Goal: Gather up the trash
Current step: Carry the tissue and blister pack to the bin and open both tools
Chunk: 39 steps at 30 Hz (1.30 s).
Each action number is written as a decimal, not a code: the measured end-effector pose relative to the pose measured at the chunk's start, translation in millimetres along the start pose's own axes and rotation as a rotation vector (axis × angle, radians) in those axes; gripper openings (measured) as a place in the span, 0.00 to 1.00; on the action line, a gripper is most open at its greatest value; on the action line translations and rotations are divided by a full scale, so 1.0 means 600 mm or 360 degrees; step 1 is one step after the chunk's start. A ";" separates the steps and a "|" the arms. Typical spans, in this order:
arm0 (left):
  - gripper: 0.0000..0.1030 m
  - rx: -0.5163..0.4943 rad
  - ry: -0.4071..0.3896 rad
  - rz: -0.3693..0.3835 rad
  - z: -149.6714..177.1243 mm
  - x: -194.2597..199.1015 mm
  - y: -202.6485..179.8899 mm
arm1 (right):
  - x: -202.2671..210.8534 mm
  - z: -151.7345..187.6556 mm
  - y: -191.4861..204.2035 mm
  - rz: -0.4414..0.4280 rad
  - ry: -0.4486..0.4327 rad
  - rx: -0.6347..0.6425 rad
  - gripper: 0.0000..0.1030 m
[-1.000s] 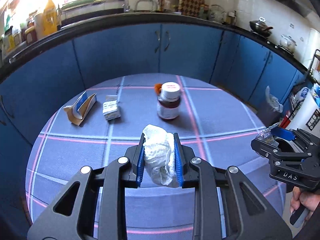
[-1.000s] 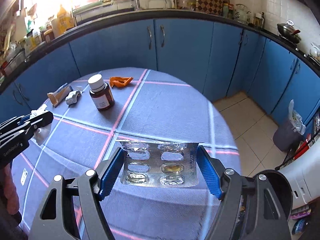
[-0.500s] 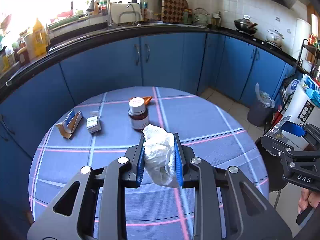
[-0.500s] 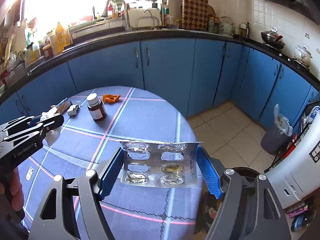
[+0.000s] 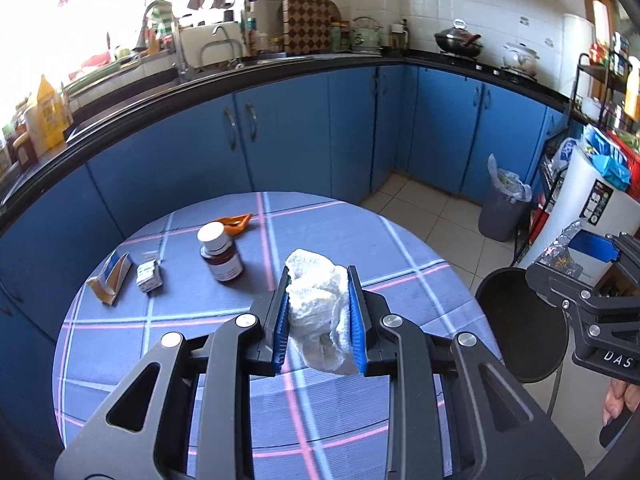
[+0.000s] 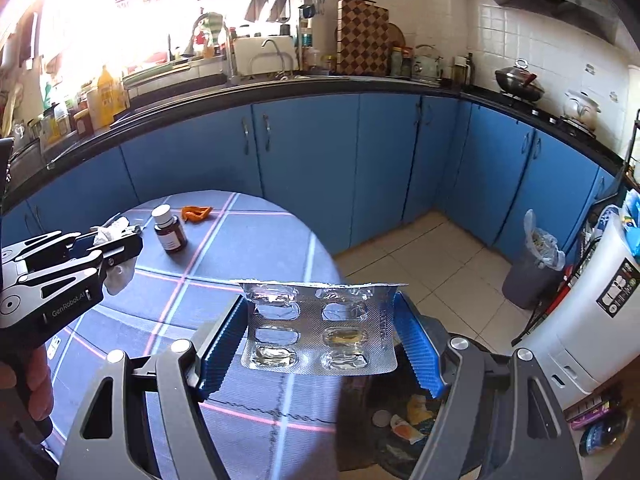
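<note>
Blue kitchen cabinets curve behind a round table under a blue checked tablecloth (image 5: pixel 360 240), and beside its right edge, down on the tiled floor, stands a round black open bin (image 6: pixel 404 436) with scraps already inside.

Clamped across the right gripper (image 6: pixel 320 332) is a silver foil blister pack with clear pockets (image 6: pixel 320 328): the blue pads press on its two side edges, so its long axis runs away from the camera, along the fingers, its face flat and upward. The bin mouth lies directly beneath and slightly ahead of this gripper, which makes the right hand clearly the nearer one; I judge a simple release would drop the pack in.

Squeezed between the blue pads of the left gripper (image 5: pixel 320 316) is a crumpled white paper tissue (image 5: pixel 320 312), a shapeless wad hanging a little below the fingertips. It hovers above the tablecloth, with the bin off to its right past the table rim, so this hand must travel rightward first.
</note>
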<state>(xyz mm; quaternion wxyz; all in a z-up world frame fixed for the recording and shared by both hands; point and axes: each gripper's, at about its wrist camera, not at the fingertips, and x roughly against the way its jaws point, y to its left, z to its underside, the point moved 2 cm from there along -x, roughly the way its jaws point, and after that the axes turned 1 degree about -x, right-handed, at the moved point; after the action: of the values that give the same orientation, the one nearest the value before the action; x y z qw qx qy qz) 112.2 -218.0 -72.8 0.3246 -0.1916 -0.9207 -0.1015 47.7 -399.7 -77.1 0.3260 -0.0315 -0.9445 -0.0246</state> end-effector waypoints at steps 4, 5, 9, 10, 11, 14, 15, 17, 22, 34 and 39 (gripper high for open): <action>0.25 -0.0040 0.0000 0.0032 -0.014 -0.009 -0.034 | 0.004 0.003 -0.025 0.0045 -0.0007 -0.0014 0.70; 0.25 -0.0050 -0.0001 0.0040 -0.016 -0.012 -0.041 | 0.005 0.004 -0.030 0.0061 -0.0010 -0.0014 0.69; 0.26 -0.0112 -0.0005 0.0083 -0.027 -0.023 -0.081 | 0.008 0.010 -0.060 0.0124 -0.0021 -0.0032 0.69; 0.26 -0.0133 -0.0005 0.0096 -0.030 -0.027 -0.093 | 0.008 0.011 -0.069 0.0134 -0.0022 -0.0042 0.69; 0.26 -0.0153 -0.0004 0.0107 -0.033 -0.031 -0.105 | 0.008 0.013 -0.075 0.0143 -0.0021 -0.0050 0.69; 0.26 -0.0198 0.0001 0.0139 -0.039 -0.040 -0.132 | 0.004 0.017 -0.099 0.0182 -0.0018 -0.0077 0.69; 0.26 -0.0216 0.0003 0.0154 -0.042 -0.045 -0.145 | 0.003 0.019 -0.108 0.0191 -0.0018 -0.0089 0.69; 0.26 -0.0244 0.0003 0.0170 -0.047 -0.050 -0.163 | 0.001 0.021 -0.125 0.0204 -0.0014 -0.0111 0.69; 0.26 -0.0317 -0.0011 0.0222 -0.063 -0.065 -0.218 | -0.004 0.028 -0.166 0.0234 -0.0011 -0.0176 0.69; 0.26 -0.0411 -0.0005 0.0296 -0.082 -0.101 -0.311 | -0.021 0.035 -0.239 0.0305 -0.0007 -0.0264 0.70; 0.26 -0.0407 0.0015 0.0293 -0.085 -0.117 -0.321 | -0.033 0.040 -0.254 0.0327 0.0004 -0.0276 0.70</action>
<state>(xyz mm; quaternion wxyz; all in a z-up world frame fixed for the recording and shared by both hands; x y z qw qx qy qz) 110.3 -428.8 -90.3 0.3097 -0.3144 -0.8772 -0.1887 36.8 -551.1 -112.2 0.3240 -0.1560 -0.9303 -0.0727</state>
